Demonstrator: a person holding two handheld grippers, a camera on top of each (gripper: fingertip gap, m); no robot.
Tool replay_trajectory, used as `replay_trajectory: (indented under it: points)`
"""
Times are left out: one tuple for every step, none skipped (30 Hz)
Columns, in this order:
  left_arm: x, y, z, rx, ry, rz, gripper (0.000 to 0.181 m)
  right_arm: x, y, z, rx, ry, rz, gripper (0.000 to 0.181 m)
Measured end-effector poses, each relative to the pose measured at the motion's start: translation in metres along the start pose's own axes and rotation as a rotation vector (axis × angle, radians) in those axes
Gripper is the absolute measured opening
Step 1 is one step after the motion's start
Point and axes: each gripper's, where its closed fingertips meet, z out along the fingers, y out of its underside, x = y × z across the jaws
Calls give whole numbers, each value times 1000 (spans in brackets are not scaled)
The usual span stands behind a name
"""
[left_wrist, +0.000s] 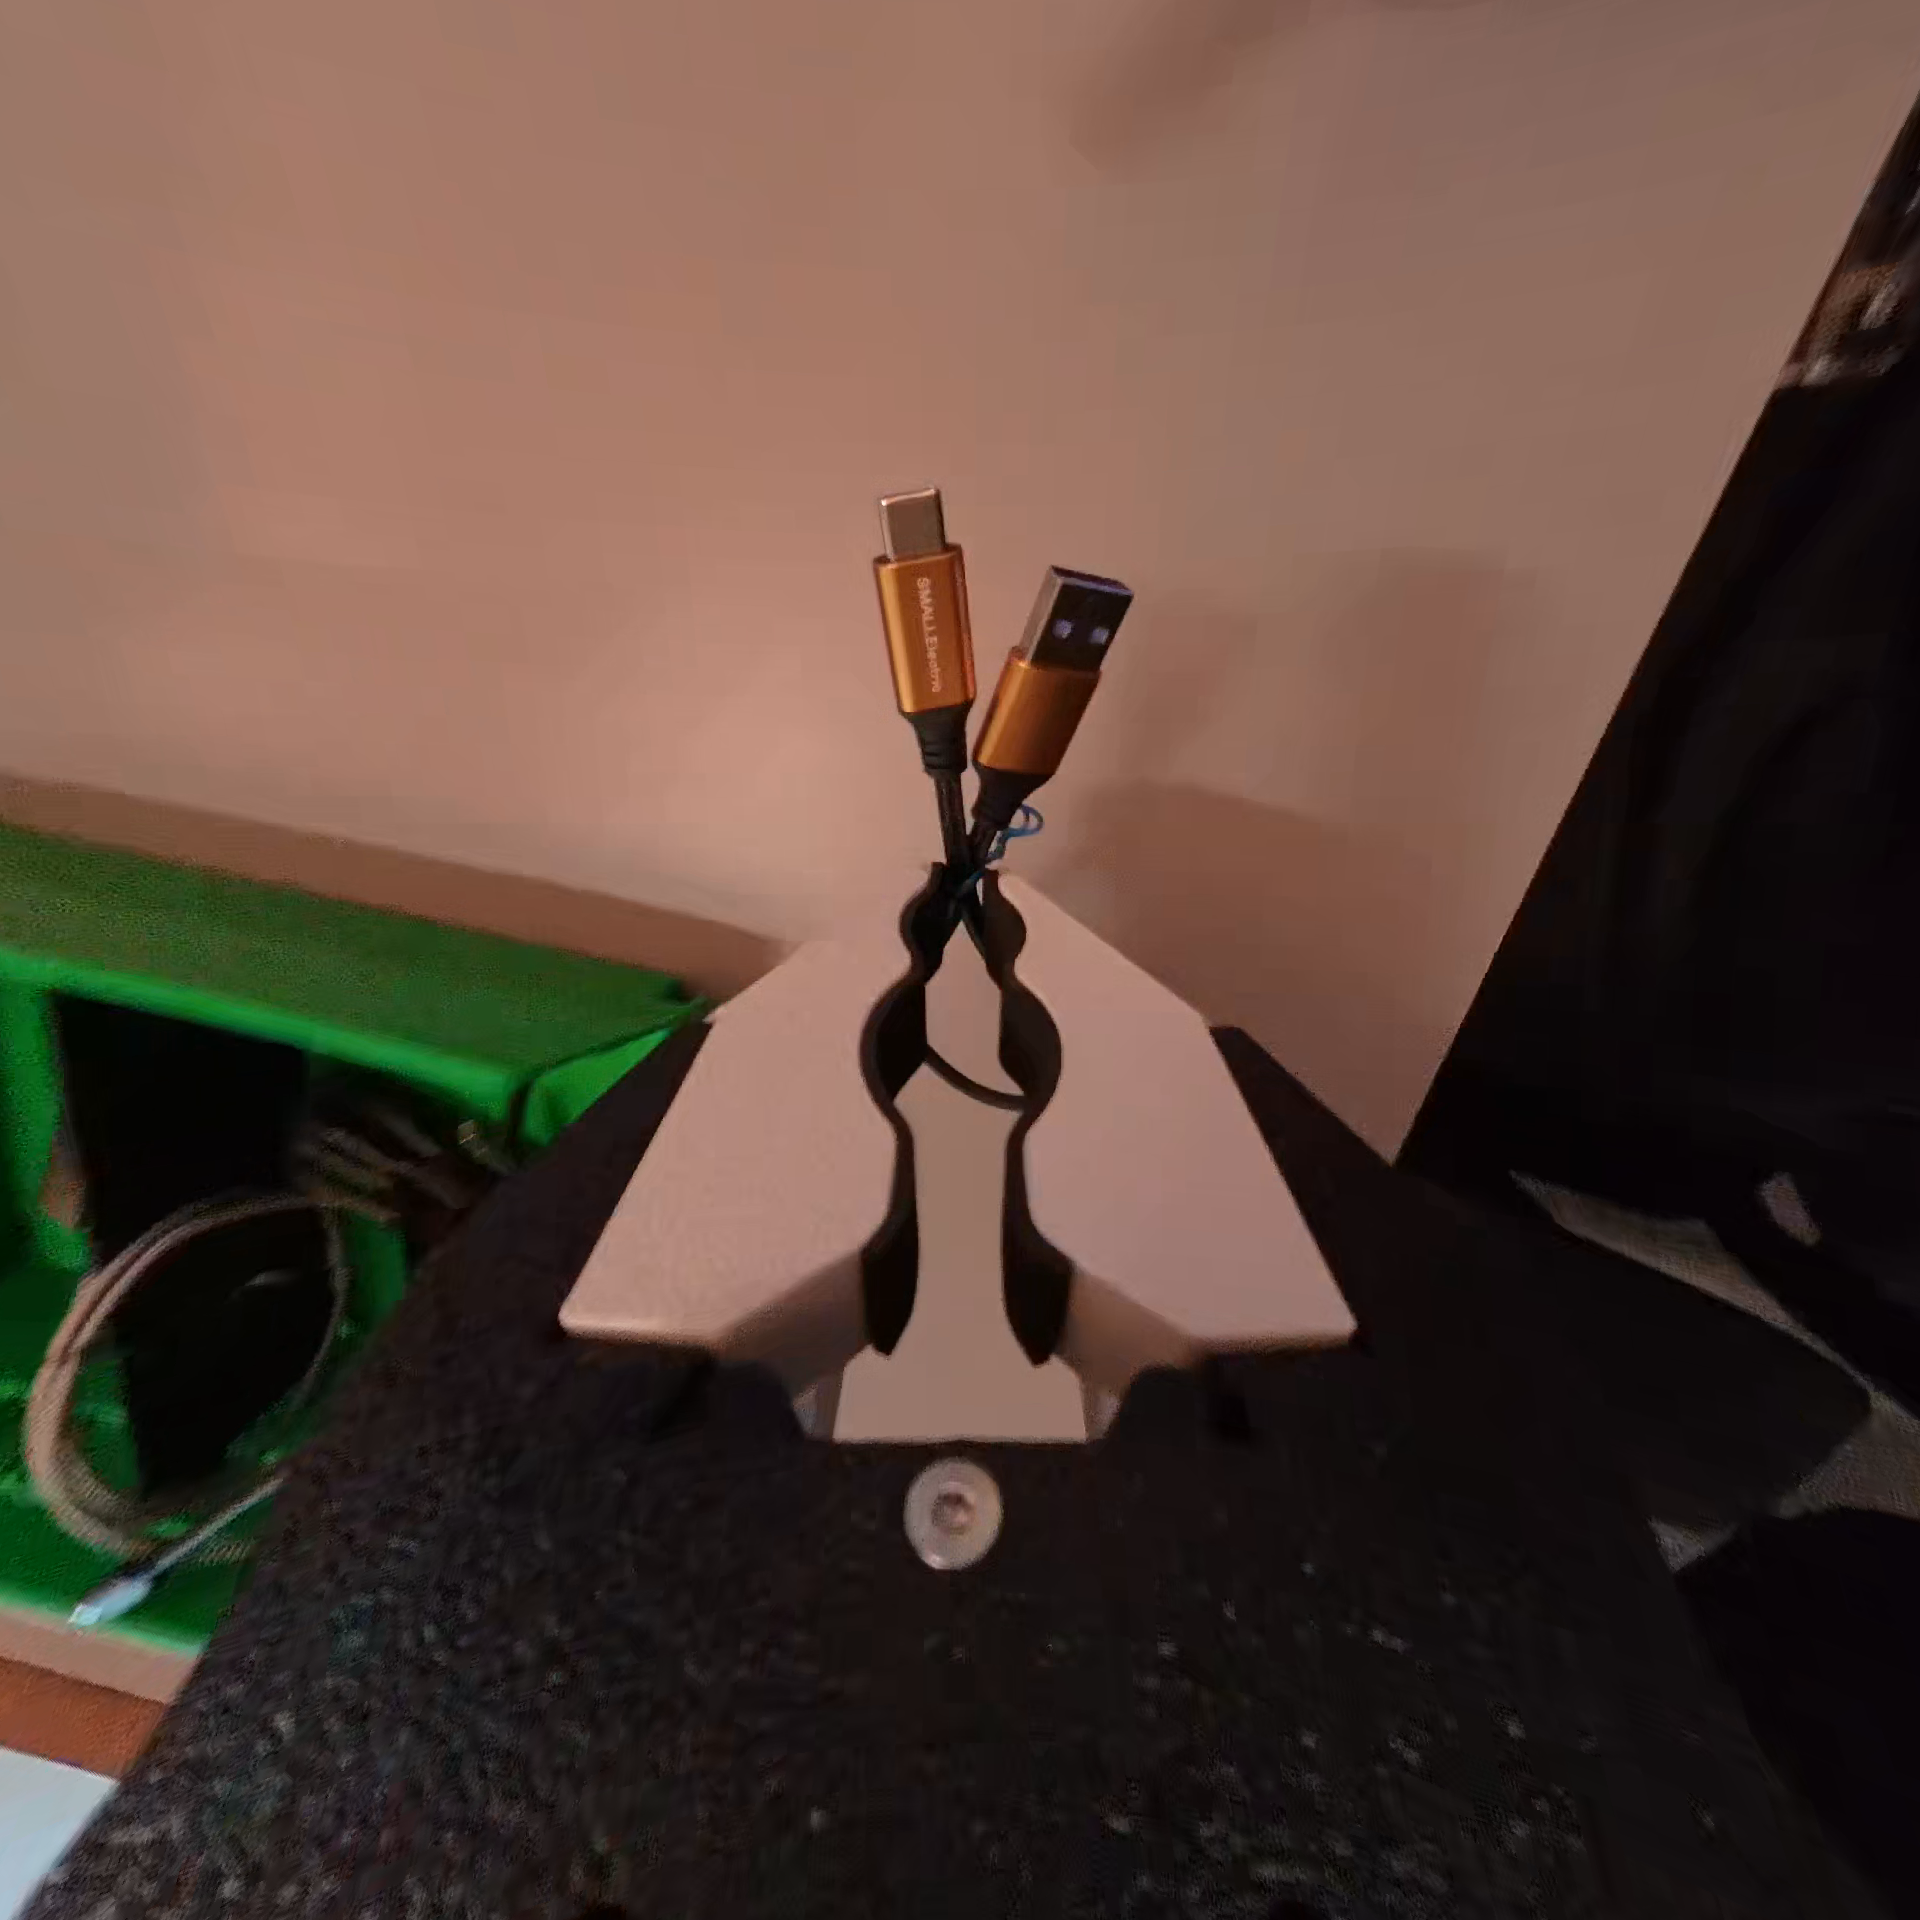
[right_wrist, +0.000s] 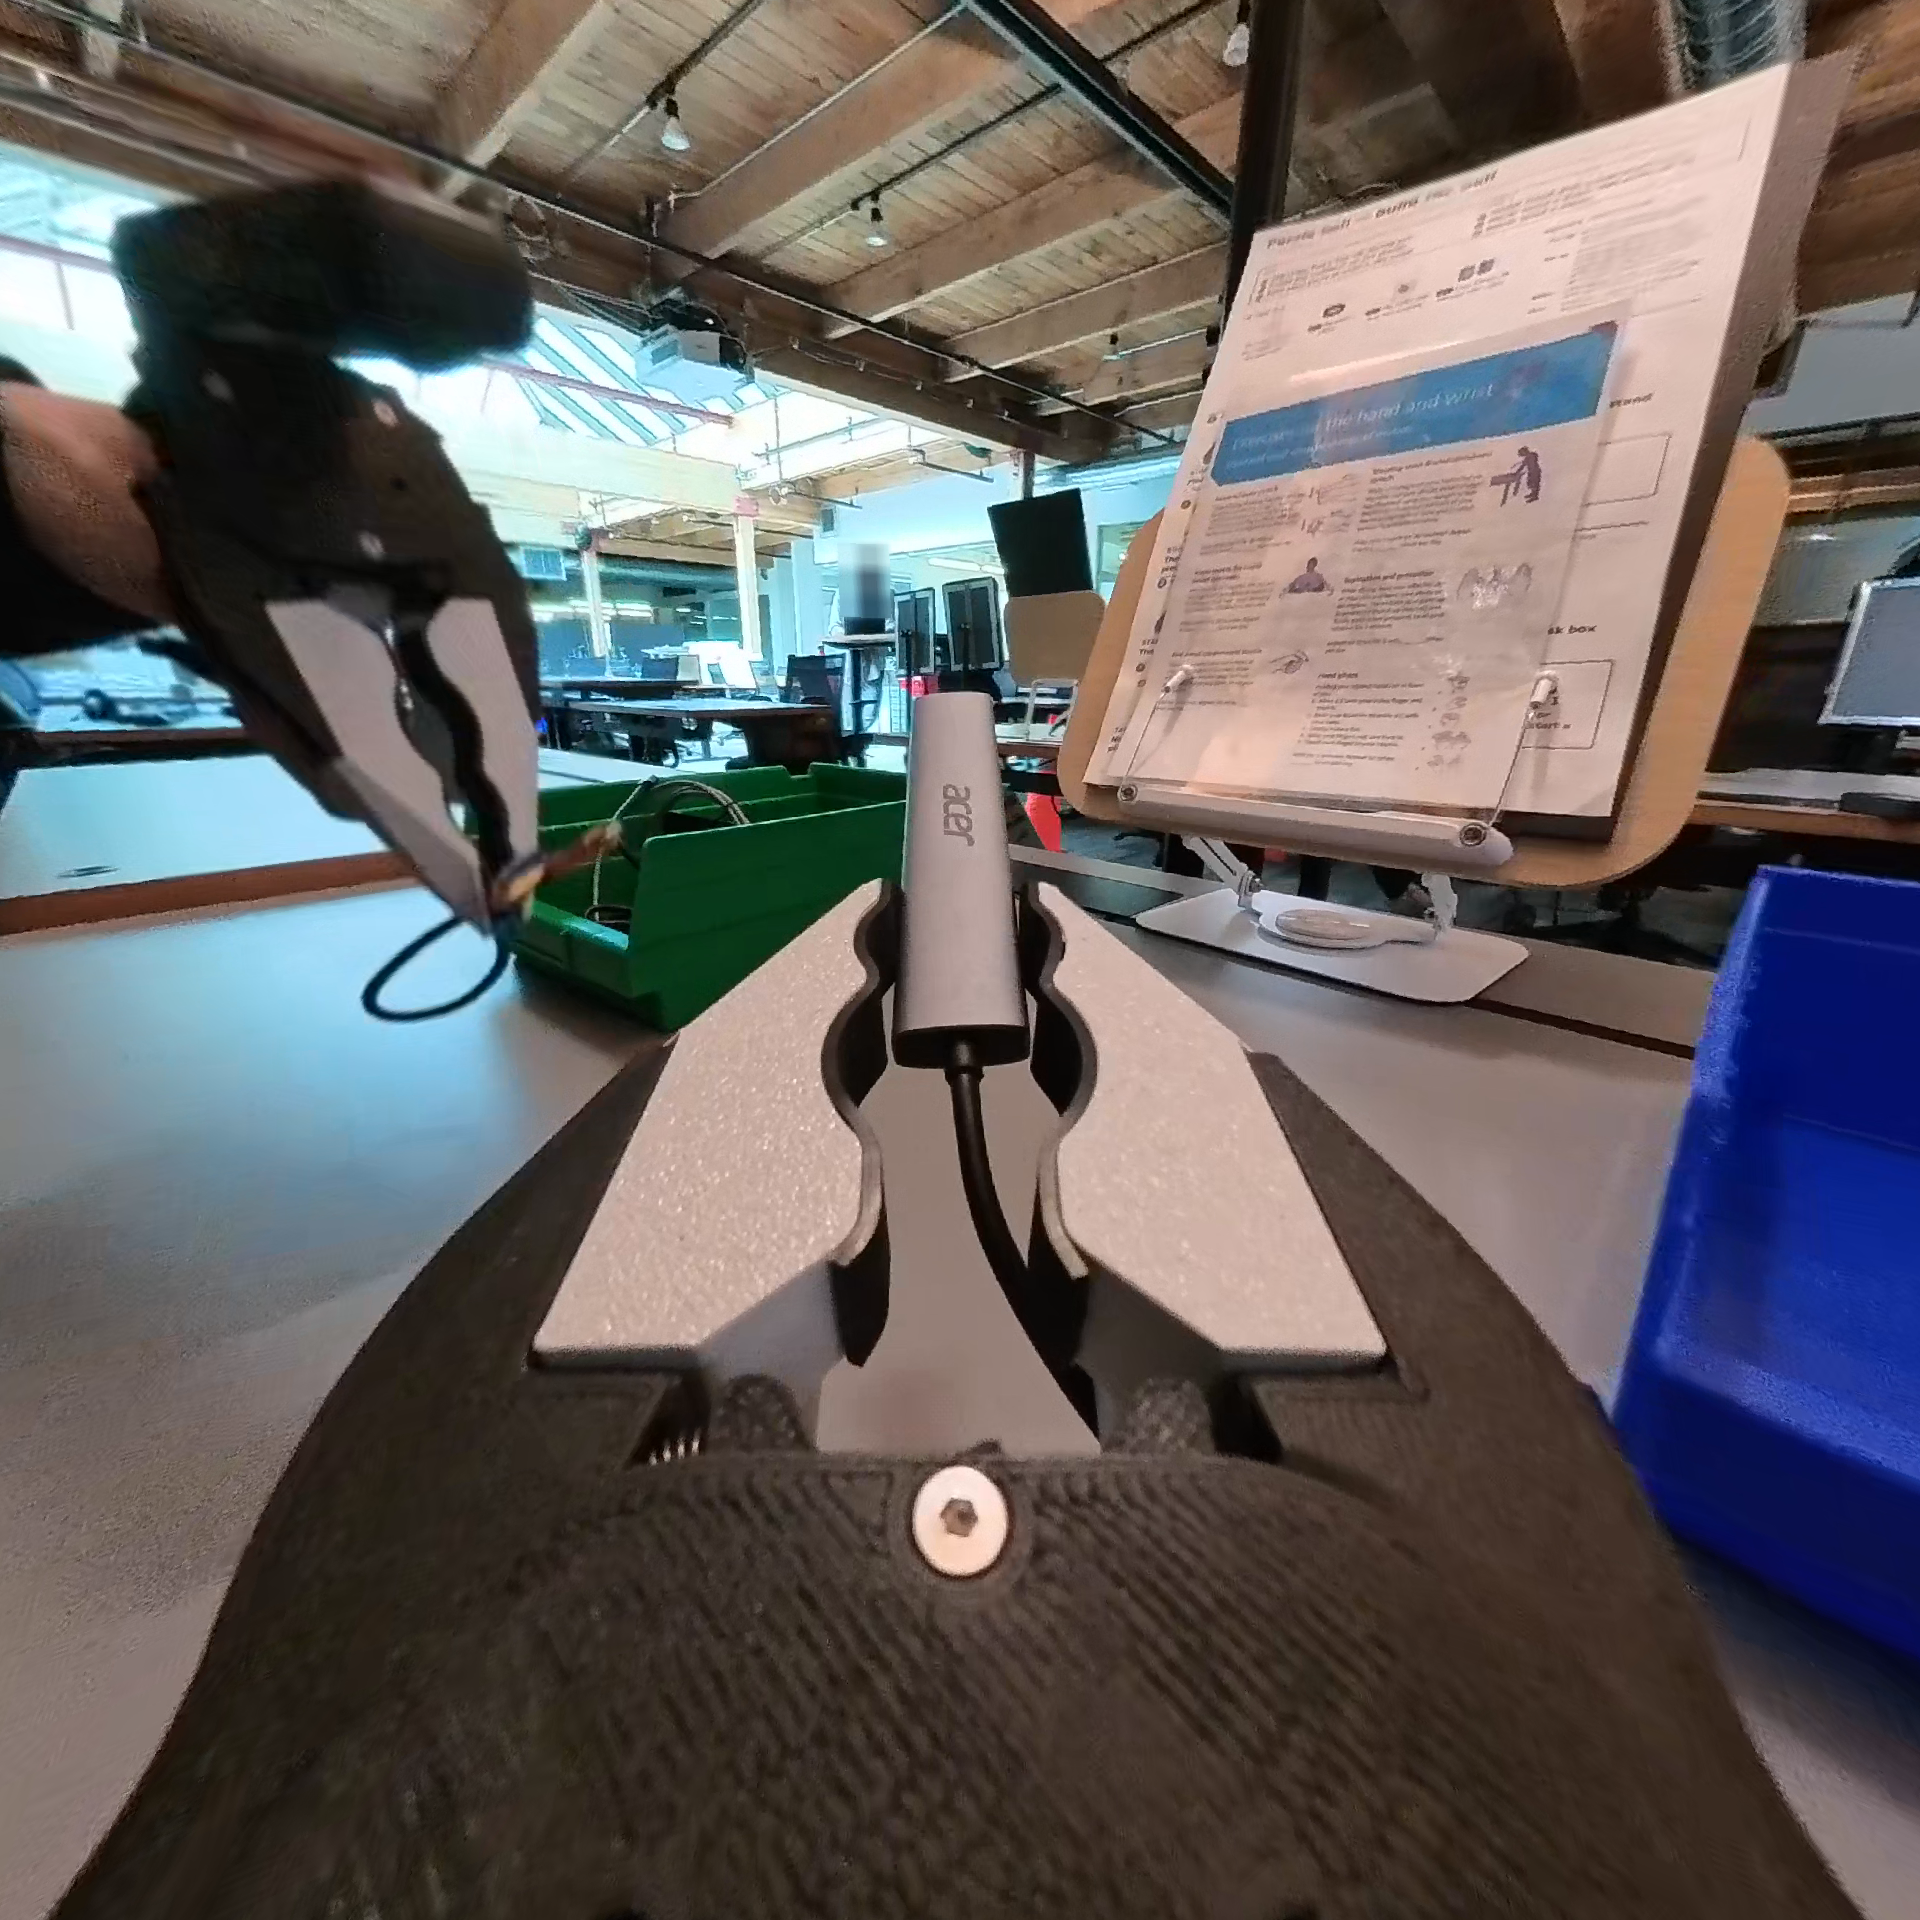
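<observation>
Left gripper (right_wrist: 499, 894) showing blurred in right wrist view, top smeared; hand (right_wrist: 73, 499) behind it running off left edge. Cable (left_wrist: 961, 831) passing between fingertips, loop (left_wrist: 971, 1081) mostly hiding behind fingers. Green bin (left_wrist: 260, 935) blurring at left, cut by edge; coiled wire (left_wrist: 62, 1382) inside partly hiding behind gripper body. Dark shape (left_wrist: 1714, 831) at right too dim to identify. Hub (right_wrist: 951, 883) lead (right_wrist: 982, 1174) disappearing under right gripper (right_wrist: 956, 914). Blue bin (right_wrist: 1787, 1195) running off right edge. Sheet (right_wrist: 1403, 520) on stand too soft to read.

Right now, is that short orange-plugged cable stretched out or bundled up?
Bundled. The left tool pinches the orange-plugged cable so both plugs stick up side by side, a thin tie wraps it, and a small loop hangs below.
</observation>
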Motion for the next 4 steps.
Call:
replay_trajectory:
  points:
    - [9, 4, 19, -60, 22, 23, 4, 1, -1, -4, -1, -2, -9, 21]
    - [16, 6, 36, -105, 37, 40, 4, 5, -1, -8, -4, 4, -21, 21]
    - [20, 6, 50, -130, 40, 48, 4, 9, -1, -12, -6, 15, -27, 21]
    - [24, 4, 62, -143, 47, 52, 4, 14, -1, -16, 0, 33, -19, 22]
